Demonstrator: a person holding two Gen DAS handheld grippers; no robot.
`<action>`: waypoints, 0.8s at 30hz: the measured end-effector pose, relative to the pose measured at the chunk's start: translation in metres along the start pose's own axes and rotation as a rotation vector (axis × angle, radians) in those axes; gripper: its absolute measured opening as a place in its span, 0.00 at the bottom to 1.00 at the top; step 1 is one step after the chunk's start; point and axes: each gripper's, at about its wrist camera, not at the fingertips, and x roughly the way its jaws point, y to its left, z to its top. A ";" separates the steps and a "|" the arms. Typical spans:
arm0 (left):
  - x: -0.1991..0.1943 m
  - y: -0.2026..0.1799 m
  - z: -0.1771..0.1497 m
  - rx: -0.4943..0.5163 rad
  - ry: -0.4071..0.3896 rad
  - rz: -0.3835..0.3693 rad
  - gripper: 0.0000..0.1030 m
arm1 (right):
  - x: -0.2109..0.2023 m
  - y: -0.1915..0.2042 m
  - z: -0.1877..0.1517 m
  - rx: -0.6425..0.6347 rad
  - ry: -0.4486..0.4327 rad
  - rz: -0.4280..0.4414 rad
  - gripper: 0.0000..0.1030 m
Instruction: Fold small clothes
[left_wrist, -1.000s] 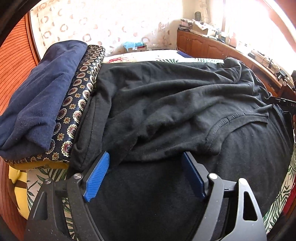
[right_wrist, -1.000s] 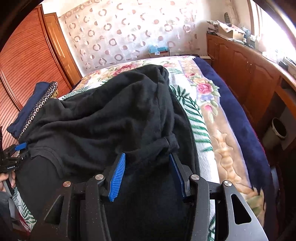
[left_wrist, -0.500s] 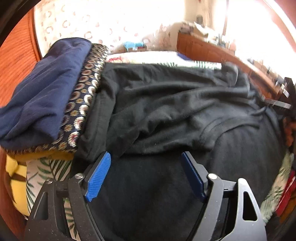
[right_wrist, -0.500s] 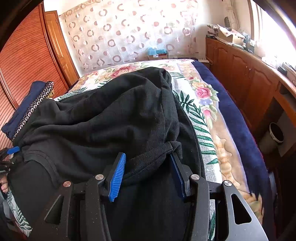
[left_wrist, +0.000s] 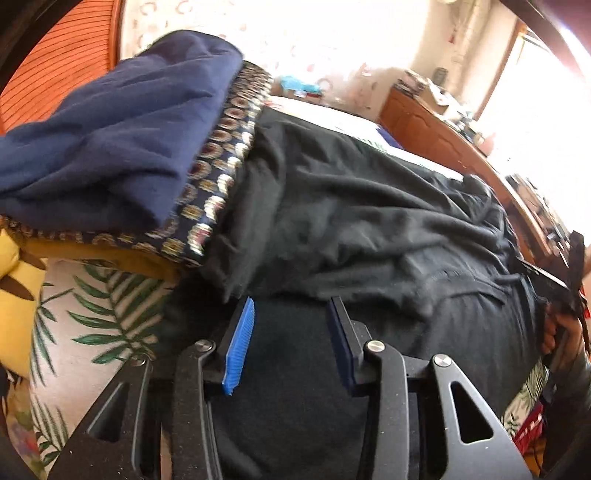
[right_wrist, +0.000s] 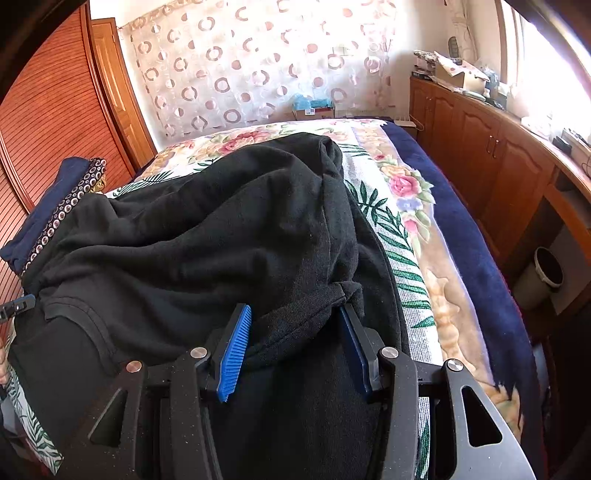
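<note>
— Change since a second ago? Left gripper (left_wrist: 291, 314), jaws apart and empty, has swung toward nine o'clock at the black T-shirt (left_wrist: 369, 221)'s edge beside the folded stack (left_wrist: 110, 147).

— Right gripper (right_wrist: 295, 317)? Jaws still wide around a hem, unclamped; fold likely pending on the floral bedspread (right_wrist: 399, 192).

1 black garment (right_wrist: 229, 236), perhaps 3 stacked folded pieces (left_wrist: 110, 147), 1 bin (right_wrist: 546, 273).

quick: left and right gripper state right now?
Left gripper: open, above the black garment, gripping nothing.
Right gripper: open, a fold of the garment between its fingers, not clamped.
</note>
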 end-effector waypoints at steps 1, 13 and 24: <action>0.000 0.001 0.001 0.000 -0.006 0.015 0.41 | 0.000 -0.001 0.000 -0.001 0.000 0.000 0.49; 0.002 0.011 -0.001 0.001 -0.040 0.134 0.50 | 0.000 -0.002 0.000 -0.008 0.001 -0.005 0.49; -0.003 0.005 0.008 0.039 -0.073 0.127 0.32 | 0.000 -0.002 -0.001 -0.012 0.002 -0.010 0.49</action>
